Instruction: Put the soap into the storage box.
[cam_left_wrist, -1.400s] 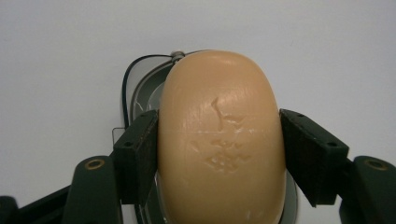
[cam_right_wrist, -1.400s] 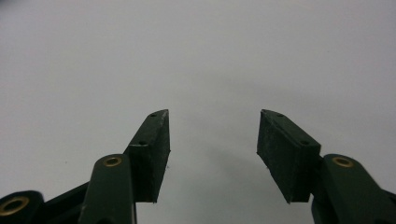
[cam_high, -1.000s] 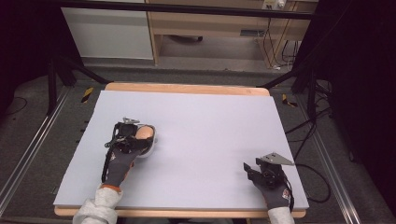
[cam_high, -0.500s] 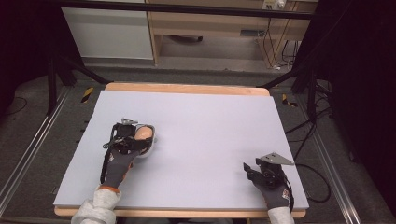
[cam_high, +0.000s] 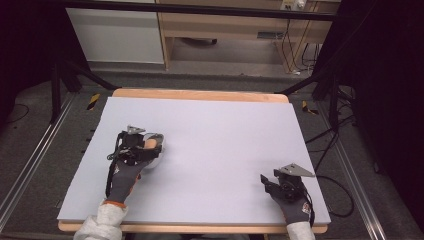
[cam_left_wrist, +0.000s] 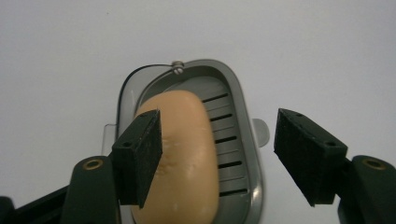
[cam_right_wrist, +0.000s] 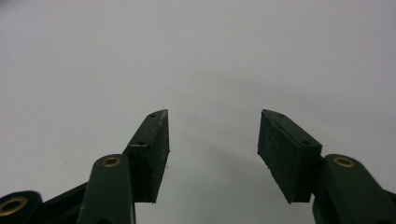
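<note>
High camera is sitting above my side, looking forward and down over the whole worktop (cam_high: 225, 130), from fairly far off. Camera on my left gripper (cam_left_wrist: 217, 149) is looking along its jaws, very close, down onto the soap dish (cam_left_wrist: 243, 116); the high view is sharing that dish (cam_high: 156, 150). Camera on my right gripper (cam_right_wrist: 212, 149) is facing bare worktop, close in.

Peach-coloured soap bar (cam_left_wrist: 180, 154) lies lengthwise in a slotted grey dish (cam_left_wrist: 233, 140).
</note>
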